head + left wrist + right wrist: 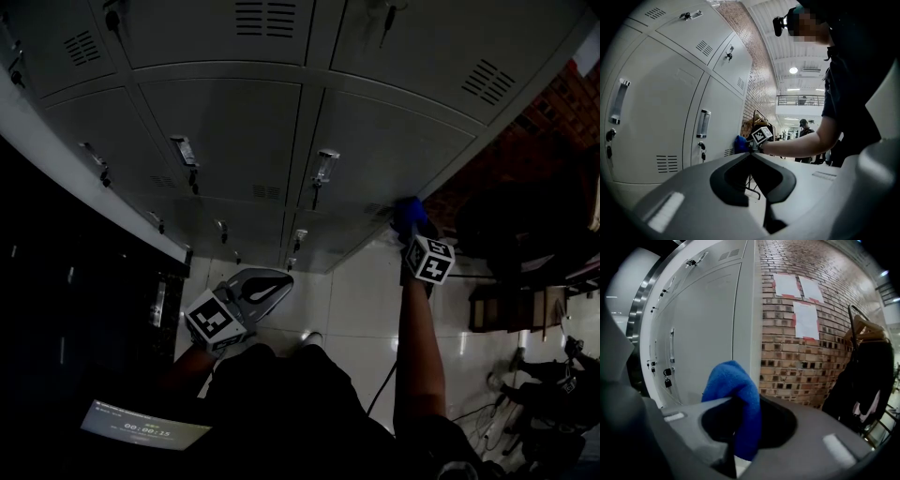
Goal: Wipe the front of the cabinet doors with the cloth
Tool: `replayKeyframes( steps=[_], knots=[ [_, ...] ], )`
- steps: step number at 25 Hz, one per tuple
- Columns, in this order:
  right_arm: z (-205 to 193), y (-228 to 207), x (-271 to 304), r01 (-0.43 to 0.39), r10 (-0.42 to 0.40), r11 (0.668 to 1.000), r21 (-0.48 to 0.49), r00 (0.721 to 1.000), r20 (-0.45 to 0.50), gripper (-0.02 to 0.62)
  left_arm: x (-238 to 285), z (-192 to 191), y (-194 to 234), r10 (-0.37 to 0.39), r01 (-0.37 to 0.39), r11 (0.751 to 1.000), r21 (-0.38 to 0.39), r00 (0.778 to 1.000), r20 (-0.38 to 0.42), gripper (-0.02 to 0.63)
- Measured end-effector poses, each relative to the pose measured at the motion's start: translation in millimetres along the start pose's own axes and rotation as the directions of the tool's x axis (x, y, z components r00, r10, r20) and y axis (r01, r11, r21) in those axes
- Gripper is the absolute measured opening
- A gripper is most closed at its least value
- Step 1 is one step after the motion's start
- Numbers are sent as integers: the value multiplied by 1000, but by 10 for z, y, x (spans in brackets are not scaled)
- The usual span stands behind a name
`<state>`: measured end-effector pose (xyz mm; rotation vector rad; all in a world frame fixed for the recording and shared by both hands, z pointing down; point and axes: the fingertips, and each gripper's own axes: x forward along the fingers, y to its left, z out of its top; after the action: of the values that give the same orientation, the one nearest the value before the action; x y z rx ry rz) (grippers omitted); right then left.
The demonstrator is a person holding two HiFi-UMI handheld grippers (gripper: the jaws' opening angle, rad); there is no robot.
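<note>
now, right gripper (737,404) clamps cloth (733,390) at the right edge of the doors (375,150), which extend leftward; left gripper (751,157) closed, empty, farther off.

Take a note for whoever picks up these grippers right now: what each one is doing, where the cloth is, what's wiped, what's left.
Left gripper: shut, empty, held low, off the doors.
Right gripper: shut on the blue cloth, arm stretched to the cabinet's right end by the brick wall.
Done: can't tell; the cabinet doors show no wipe marks.
Left: probably safest to treat every door front as unwiped and work leftward from here.
</note>
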<state>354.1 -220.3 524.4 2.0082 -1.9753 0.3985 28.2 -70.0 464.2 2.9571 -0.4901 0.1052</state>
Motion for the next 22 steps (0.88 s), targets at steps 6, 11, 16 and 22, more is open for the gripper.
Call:
replayKeyframes(
  steps=[6,11,16,22],
  knots=[
    [-99,390,-112,-47,47,999,-2,999,12,69,-58,37,-10,12,-12,1000,-4,1000,5,2],
    [-223,1155,-168,-169,169,985,-12,986,1,69,-137,55,20,24,-24,1000,0,1000,16,1],
    [-279,1920,-124,-285,285,958,-32,959,-1,69,-226,31,91,39,-39,999,10,999,22,1],
    [-315,2482,84,-356,355,933,-55,935,-19,69,-351,4,175,48,-48,999,6,999,19,2]
  ],
)
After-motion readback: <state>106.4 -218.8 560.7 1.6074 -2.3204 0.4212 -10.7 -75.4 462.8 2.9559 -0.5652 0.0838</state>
